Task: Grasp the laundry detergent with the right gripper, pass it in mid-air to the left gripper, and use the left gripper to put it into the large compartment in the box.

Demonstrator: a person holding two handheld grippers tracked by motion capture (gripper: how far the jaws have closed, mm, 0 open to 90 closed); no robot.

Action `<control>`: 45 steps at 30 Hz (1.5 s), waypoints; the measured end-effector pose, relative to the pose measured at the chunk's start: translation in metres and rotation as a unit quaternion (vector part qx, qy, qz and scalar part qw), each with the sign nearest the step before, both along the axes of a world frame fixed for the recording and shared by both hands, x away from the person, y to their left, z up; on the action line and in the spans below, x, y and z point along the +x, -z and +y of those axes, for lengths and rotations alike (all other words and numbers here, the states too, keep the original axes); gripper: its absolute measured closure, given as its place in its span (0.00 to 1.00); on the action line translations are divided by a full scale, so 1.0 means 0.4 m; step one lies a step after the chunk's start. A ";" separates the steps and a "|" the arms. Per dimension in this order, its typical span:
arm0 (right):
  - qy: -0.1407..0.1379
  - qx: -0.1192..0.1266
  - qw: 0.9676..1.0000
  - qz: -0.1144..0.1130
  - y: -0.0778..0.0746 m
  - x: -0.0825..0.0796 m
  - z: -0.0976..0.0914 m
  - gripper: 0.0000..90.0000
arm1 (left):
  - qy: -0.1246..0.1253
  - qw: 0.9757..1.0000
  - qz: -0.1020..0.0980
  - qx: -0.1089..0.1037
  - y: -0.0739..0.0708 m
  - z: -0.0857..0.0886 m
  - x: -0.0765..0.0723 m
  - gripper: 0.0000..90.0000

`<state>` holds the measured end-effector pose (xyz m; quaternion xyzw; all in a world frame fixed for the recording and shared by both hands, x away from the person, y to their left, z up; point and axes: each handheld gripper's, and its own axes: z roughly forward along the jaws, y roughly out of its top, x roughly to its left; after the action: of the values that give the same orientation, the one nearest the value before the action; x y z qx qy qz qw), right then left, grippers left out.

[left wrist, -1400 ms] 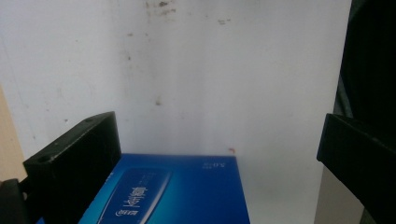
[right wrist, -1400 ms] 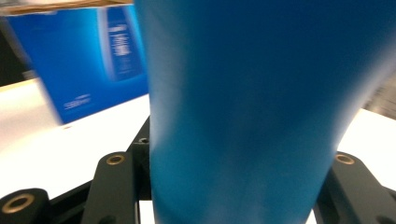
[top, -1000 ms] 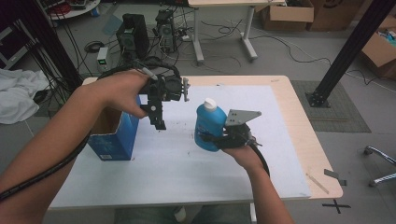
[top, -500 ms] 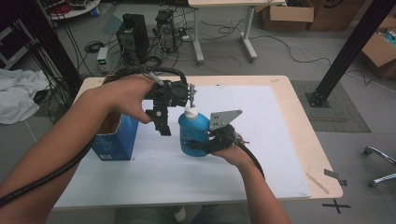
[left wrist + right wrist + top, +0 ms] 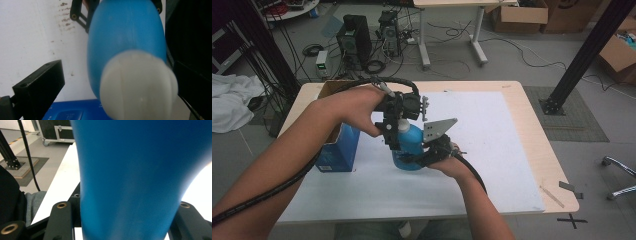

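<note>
Both hands have drawn together: right gripper (image 5: 418, 157) clamps the blue bottle (image 5: 409, 147) low; left gripper (image 5: 393, 131), jaws apart, straddles its white cap (image 5: 138, 83). Smooth, rigid plastic, likely slippery.

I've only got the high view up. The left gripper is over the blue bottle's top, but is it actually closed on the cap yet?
Observer: Not closed. In the left gripper view the white cap sits between the jaws of the left gripper, with a clear gap beside the jaw at the picture's left.
Operator: And the right gripper, is it really holding the bottle?
Observer: Yes. In the right gripper view the blue bottle stands between the jaws of the right gripper, which press against both its sides.
Operator: Anything under the bottle I can't make out?
Observer: The left gripper view shows the white sheet behind the bottle, marked with small brown specks, and the blue box along the bottom edge.
</note>
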<state>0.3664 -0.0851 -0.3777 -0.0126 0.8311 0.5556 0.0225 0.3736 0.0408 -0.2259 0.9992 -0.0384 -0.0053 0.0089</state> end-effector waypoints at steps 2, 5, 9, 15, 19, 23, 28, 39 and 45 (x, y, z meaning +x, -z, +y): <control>-0.004 0.000 1.000 0.001 0.001 0.000 0.009 0.50 | 0.000 1.000 0.001 0.003 0.003 0.000 -0.001 0.00; -0.007 0.004 1.000 0.001 0.001 -0.001 0.019 0.50 | -0.001 1.000 0.002 0.003 0.009 0.001 -0.002 0.00; -0.010 0.005 1.000 0.003 0.002 -0.001 0.030 0.50 | 0.003 1.000 0.000 0.009 0.014 0.001 -0.004 0.00; -0.014 0.006 1.000 0.005 0.004 0.000 0.041 0.50 | 0.007 1.000 -0.004 0.016 0.023 0.001 -0.008 0.01; -0.016 0.007 1.000 0.005 0.003 0.000 0.045 0.50 | 0.009 1.000 -0.003 0.020 0.029 0.002 -0.011 0.02; -0.017 0.006 1.000 0.005 0.003 -0.001 0.047 0.50 | 0.013 1.000 -0.004 0.024 0.030 0.001 -0.013 0.03; -0.018 0.007 1.000 0.006 0.002 -0.003 0.049 0.50 | 0.015 0.999 -0.007 0.030 0.029 -0.003 -0.017 0.05; -0.013 0.010 1.000 0.009 0.003 -0.002 0.047 0.50 | 0.011 0.999 -0.017 0.035 0.031 -0.007 -0.024 0.16; -0.012 0.010 1.000 0.006 0.003 0.000 0.045 0.50 | 0.011 0.999 -0.020 0.037 0.033 -0.010 -0.024 0.19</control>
<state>0.3664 -0.0671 -0.3788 -0.0191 0.8254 0.5642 0.0106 0.3639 0.0369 -0.2393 0.9983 -0.0491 0.0135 -0.0293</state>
